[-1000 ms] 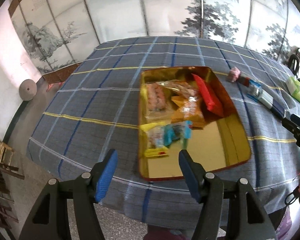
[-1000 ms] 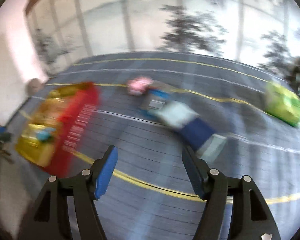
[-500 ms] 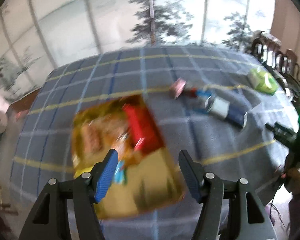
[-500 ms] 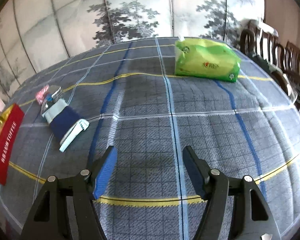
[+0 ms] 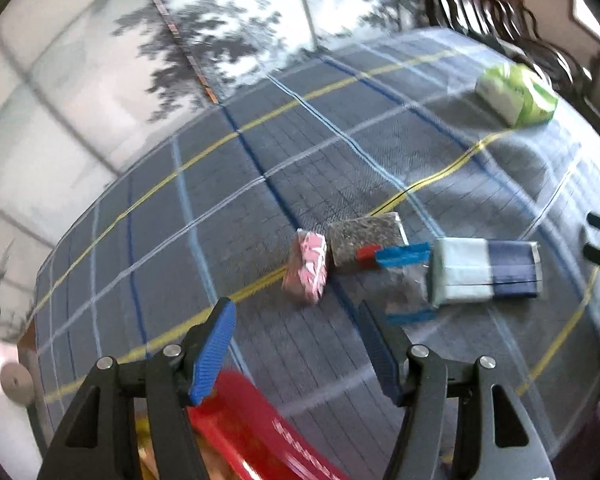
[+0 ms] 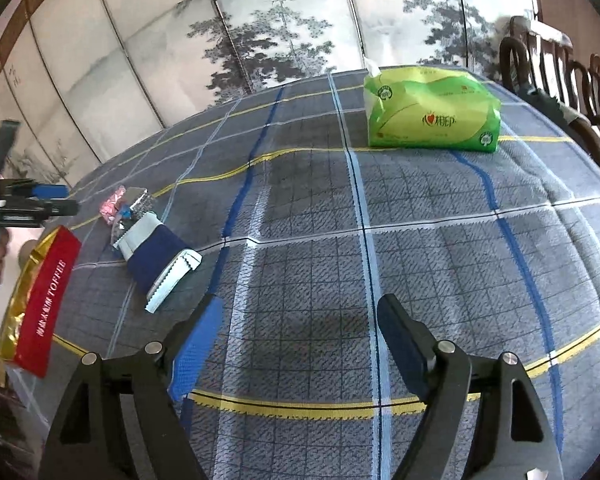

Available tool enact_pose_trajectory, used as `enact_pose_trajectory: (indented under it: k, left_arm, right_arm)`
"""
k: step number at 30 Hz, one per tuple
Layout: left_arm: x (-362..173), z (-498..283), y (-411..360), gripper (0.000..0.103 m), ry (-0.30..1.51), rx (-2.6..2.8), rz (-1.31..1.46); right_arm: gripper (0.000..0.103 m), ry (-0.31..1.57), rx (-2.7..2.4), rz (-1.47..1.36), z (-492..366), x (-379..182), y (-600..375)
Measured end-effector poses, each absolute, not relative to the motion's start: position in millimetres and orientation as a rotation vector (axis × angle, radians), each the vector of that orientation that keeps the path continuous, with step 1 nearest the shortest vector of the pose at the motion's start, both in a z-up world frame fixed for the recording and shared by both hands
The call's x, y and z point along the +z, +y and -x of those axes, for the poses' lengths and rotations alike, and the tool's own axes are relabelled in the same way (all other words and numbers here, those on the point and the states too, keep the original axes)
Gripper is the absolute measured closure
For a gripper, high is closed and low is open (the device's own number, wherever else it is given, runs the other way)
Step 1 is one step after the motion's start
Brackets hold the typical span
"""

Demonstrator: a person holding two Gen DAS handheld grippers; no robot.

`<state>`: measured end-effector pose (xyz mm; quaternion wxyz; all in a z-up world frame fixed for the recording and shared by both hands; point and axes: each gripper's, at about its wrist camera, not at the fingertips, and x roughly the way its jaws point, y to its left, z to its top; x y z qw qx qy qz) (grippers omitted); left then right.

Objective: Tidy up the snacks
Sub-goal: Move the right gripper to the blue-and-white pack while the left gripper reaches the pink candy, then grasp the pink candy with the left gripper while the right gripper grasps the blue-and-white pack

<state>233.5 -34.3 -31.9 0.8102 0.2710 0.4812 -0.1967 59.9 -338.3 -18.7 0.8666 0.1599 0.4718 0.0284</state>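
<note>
woven cloth, shiny wrappers, matt plastic tools

the tablecloth (image 6: pixel 420 208) is a woven check fabric, matt and slightly rough, with a visible thread texture. the tissue pack (image 6: pixel 430 114) has a soft plastic film skin, glossy and crinkled. the tin (image 6: pixel 40 300) shows gold mirror-bright metal inside and a smooth red lacquered side. the blue-and-white packet (image 5: pixel 486 272) is smooth, faintly shiny film with a serrated sealed end; the pink sweet (image 5: pixel 306 270) is in crinkly printed wrap; the speckled packet (image 5: pixel 364 240) looks foil-like. the right gripper (image 6: pixel 300 340) and left gripper (image 5: pixel 296 344) are matt black plastic with metal screws and ribbed blue rubbery pads (image 5: pixel 214 354). the wall panels (image 6: pixel 260 20) look like smooth painted paper.
</note>
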Motion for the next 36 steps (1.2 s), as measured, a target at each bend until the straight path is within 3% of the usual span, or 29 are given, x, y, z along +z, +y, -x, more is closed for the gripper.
enact_pose_trajectory:
  k: [13, 15, 16, 21, 25, 36]
  left_arm:
    - [-78.5, -289.9, -44.7, 0.039, 1.136, -0.535, -0.674]
    - [-84.9, -295.6, -43.6, 0.052, 1.145, -0.552, -0.666]
    - [-88.2, -297.6, -42.7, 0.081, 1.161, -0.564, -0.658]
    - [-91.3, -291.5, -39.8, 0.081, 1.126, -0.418, -0.684]
    - [-68.4, -267.9, -24.0, 0.081, 1.154, -0.309, -0.482]
    - [-7.0, -130.4, -25.6, 0.081, 1.136, -0.34, -0.218]
  right_arm:
    - [0.019, 1.002, 0.075, -0.353, -63.4, -21.5, -337.8]
    - [0.018, 1.002, 0.074, -0.352, -63.6, -21.7, -337.9]
    - [0.017, 1.002, 0.074, -0.351, -63.6, -21.7, -337.9]
    - [0.015, 1.002, 0.074, -0.35, -63.6, -21.7, -337.7]
    - [0.015, 1.001, 0.072, -0.354, -63.3, -21.5, -338.5]
    - [0.015, 0.976, 0.448, -0.155, -95.1, 0.9, -276.5]
